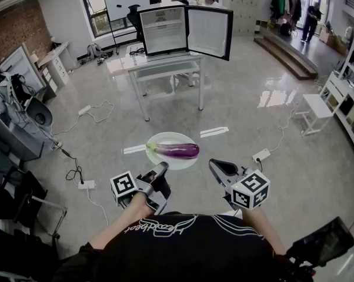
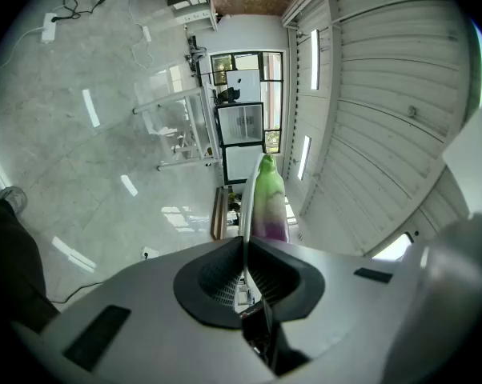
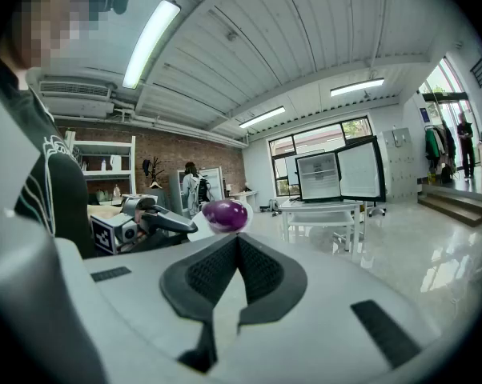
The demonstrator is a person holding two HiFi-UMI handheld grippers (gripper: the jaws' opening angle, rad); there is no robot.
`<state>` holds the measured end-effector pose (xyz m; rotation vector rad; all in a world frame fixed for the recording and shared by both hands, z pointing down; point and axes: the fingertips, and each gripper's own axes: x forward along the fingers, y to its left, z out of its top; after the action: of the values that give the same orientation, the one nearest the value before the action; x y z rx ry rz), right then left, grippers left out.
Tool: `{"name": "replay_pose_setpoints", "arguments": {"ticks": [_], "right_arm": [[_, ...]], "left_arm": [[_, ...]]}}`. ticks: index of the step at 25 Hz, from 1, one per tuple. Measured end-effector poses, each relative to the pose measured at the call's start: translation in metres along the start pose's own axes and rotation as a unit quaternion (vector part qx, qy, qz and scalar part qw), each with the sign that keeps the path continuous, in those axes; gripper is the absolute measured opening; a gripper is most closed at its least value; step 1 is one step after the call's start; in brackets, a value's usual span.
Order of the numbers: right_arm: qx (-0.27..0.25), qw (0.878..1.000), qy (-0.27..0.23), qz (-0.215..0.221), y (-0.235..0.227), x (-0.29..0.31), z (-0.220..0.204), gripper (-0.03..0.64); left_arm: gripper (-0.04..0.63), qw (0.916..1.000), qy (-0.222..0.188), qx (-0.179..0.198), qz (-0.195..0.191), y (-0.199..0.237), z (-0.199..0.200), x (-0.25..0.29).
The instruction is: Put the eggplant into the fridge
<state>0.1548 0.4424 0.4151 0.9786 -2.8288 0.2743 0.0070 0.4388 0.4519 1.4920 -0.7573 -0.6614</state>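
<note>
On the white plate (image 1: 171, 138): one eggplant (image 1: 178, 150), nothing else beside it. Held up in front of the person, above the grey floor (image 1: 253, 175). Pinched at the near rim by the left gripper (image 1: 163, 168), clamped tight on the thin edge. From the left gripper view, seen edge-on as a white line running out from between the pads, with the eggplant (image 2: 267, 202) resting against one side of it.

Just off the plate's right rim: the right gripper (image 1: 213, 163), jaws pressed together on nothing. Not touching the eggplant, though the purple tip (image 3: 224, 214) shows just past the closed jaws in the right gripper view.

Lying lengthwise across the plate's middle, from the plate's left side to its right in the head view. Green stem end toward the plate's left rim, rounded purple end toward its right rim and the right gripper. Above the left gripper's tips in the picture, farther from the person than the clamped rim.

Well beyond the plate, across the floor: the fridge (image 1: 164, 31) atop a white table (image 1: 165, 60), door (image 1: 209, 33) swung wide, pale shelved interior facing the plate.
</note>
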Motion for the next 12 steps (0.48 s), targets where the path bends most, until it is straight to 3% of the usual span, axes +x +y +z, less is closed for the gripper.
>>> {"name": "replay_pose_setpoints", "arguments": {"ticks": [12], "right_arm": [[0.012, 1.0, 0.0, 0.003, -0.009, 0.016, -0.011, 0.007]], "left_arm": [[0.025, 0.9999, -0.005, -0.011, 0.006, 0.017, 0.006, 0.006]]}}
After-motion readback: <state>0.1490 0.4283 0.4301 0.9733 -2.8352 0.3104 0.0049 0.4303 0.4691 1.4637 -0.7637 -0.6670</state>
